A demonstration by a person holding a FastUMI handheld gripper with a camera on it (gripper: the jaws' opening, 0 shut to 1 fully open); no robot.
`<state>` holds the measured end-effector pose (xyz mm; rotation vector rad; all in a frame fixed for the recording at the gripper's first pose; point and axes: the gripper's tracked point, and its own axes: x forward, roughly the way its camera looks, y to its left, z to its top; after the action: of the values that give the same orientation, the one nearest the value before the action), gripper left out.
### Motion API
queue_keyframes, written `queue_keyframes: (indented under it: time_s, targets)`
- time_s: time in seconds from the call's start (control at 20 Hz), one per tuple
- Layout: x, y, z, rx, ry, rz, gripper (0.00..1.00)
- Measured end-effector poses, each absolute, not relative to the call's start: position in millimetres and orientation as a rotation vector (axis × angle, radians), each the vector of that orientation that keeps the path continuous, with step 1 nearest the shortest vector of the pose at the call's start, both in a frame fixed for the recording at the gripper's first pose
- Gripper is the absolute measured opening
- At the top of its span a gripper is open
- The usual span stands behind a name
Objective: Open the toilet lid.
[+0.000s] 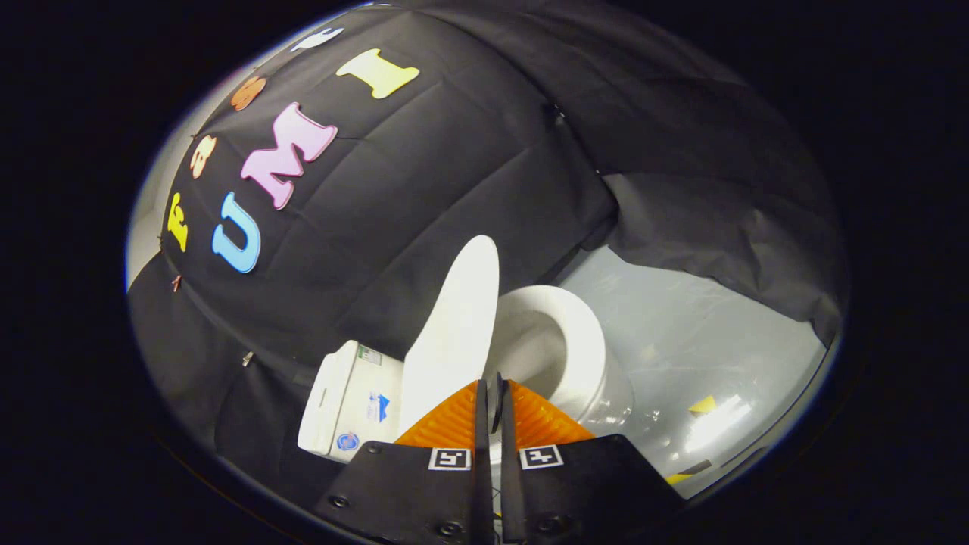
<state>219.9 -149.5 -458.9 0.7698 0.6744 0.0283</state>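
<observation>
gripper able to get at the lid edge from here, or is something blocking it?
Likely yes. The lid stands raised off the bowl, just ahead of the gripper, whose fingers are nearly closed with only a slim gap. Nothing lies between fingertips and lid edge.

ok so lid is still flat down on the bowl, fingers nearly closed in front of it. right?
Not quite. In the gripper view the toilet lid is raised, standing beside the open bowl, not flat on it. The rest holds: the fingers are nearly closed just in front of it.
</observation>
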Motion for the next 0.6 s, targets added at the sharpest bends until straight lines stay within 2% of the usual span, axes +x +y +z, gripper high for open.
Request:
queue_keyframes:
  time_s: [0.25,0.6]
  targets:
    - [228.6,-91.9,-380.5,0.622,0.624,0.049,0.09]
    - [236.5,-41.0,-333.5,0.402,0.568,-0.006,0.09]
